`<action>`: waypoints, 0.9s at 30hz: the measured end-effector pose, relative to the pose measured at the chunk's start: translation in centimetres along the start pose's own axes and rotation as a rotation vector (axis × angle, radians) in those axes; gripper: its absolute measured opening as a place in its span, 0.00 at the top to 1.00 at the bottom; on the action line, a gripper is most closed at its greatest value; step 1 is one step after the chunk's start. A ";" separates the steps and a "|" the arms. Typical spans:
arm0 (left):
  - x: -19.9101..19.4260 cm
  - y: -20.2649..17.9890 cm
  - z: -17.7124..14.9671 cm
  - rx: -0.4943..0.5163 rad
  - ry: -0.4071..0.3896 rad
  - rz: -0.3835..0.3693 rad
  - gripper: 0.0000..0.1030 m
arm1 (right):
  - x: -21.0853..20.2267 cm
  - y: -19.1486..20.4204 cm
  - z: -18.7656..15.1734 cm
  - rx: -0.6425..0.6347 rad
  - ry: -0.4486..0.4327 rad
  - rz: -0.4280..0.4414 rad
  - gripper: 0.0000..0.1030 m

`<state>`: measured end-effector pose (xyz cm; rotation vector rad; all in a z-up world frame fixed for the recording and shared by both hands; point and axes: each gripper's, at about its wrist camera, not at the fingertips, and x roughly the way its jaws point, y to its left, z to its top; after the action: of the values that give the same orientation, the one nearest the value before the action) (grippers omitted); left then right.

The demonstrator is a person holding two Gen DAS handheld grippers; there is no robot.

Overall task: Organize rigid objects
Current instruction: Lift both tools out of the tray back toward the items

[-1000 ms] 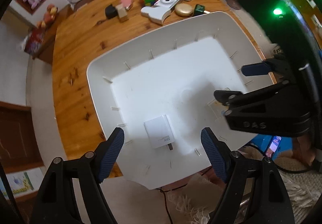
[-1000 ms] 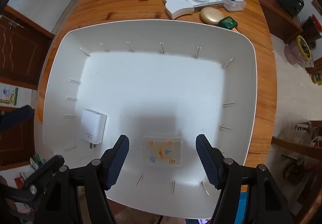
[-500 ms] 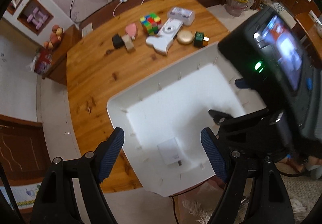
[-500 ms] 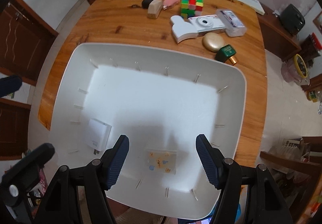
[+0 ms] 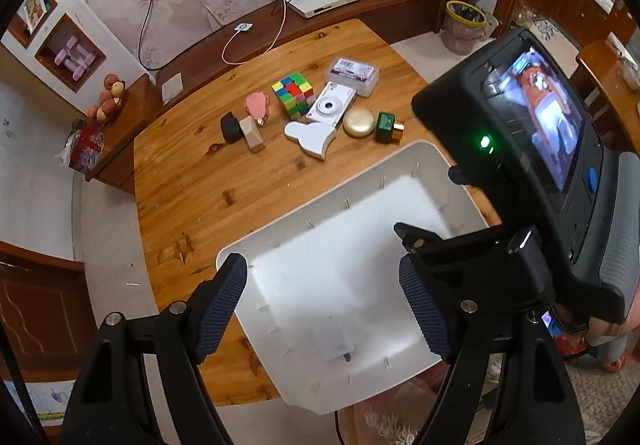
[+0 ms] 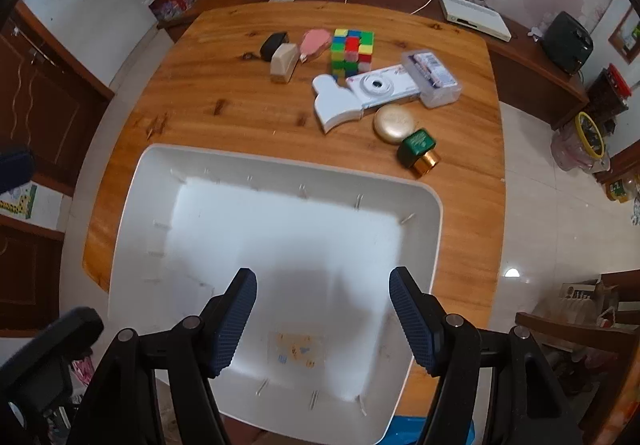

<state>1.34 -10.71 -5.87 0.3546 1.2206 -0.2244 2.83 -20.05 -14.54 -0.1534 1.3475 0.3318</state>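
Left wrist view: left gripper spread apart, empty, above white bin on desk. Inside bin: white charger, label unreadable.

Right wrist view: right gripper parted, empty, over bin near patterned card. Beyond bin, well apart: Rubik's cube, white camera, gold compact, green bottle, clear box, print illegible. Judged early: most items left outside.
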 end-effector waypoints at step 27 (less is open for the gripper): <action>9.3 18.1 12.9 -0.280 0.018 -0.049 0.21 | -2.2 -7.2 13.5 0.236 -0.148 -0.047 0.32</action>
<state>22.17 1.28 -8.13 0.0839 1.2605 -0.0903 17.31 -23.10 -10.05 0.0358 1.2238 0.1398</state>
